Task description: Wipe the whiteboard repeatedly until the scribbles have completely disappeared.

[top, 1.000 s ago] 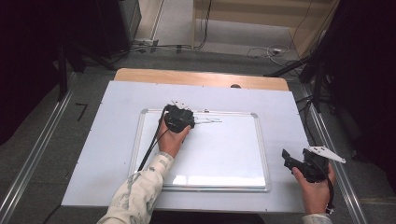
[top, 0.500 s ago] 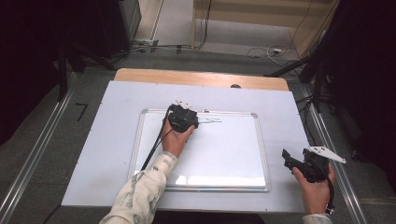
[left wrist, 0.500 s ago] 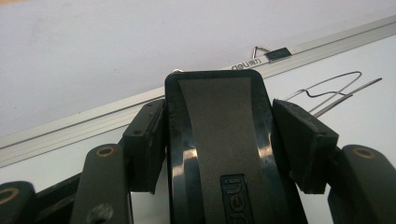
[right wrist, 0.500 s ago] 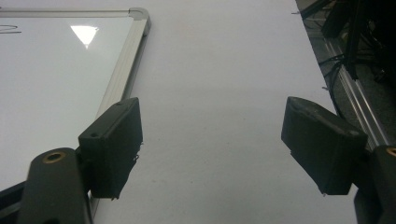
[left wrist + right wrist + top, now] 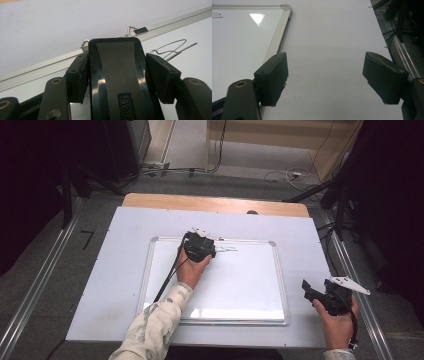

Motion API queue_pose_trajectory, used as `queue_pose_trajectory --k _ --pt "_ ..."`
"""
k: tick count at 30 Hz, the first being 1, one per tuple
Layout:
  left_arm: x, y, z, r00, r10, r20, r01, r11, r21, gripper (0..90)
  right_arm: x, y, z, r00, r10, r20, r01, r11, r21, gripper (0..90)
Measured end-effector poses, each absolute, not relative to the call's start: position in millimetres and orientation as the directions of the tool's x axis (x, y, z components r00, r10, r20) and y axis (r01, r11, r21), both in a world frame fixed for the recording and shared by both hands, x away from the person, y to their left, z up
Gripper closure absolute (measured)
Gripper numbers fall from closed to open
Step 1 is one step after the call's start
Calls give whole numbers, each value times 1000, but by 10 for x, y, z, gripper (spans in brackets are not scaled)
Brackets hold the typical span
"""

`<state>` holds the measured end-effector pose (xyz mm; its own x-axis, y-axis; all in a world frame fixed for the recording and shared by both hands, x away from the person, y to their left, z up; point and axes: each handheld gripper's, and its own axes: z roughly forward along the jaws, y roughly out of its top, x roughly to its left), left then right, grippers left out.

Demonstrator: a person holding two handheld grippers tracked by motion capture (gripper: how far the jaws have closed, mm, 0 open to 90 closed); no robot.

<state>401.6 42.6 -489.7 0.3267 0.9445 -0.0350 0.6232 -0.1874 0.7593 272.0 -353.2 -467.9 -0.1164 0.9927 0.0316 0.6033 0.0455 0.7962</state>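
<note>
Between left gripper (image 5: 117,75) jaws: black eraser (image 5: 117,65) clamped, base cut off | right gripper (image 5: 327,80) agape

whiteboard (image 5: 240,290) lies bare below the left gripper (image 5: 200,247); its raised frame (image 5: 277,41) perhaps snags.

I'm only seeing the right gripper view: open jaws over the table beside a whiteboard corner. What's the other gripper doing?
Observer: The left gripper is shut on a black eraser; the left gripper view shows a pad on each side of it.
Operator: Whereabouts on the board?
Observer: In the high view it is near the far edge of the whiteboard, left of the middle.
Operator: Any marks near it?
Observer: Yes, a thin marker line lies on the board just beside the eraser, towards your side.
</note>
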Motion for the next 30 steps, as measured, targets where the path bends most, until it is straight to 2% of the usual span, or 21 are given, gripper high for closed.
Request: queue_pose_trajectory --k 30 --pt "4063 155 -4897 359 932 -47 619 -201 759 386 2718 -3534 -4676 -115 993 38 602 40 798 189"
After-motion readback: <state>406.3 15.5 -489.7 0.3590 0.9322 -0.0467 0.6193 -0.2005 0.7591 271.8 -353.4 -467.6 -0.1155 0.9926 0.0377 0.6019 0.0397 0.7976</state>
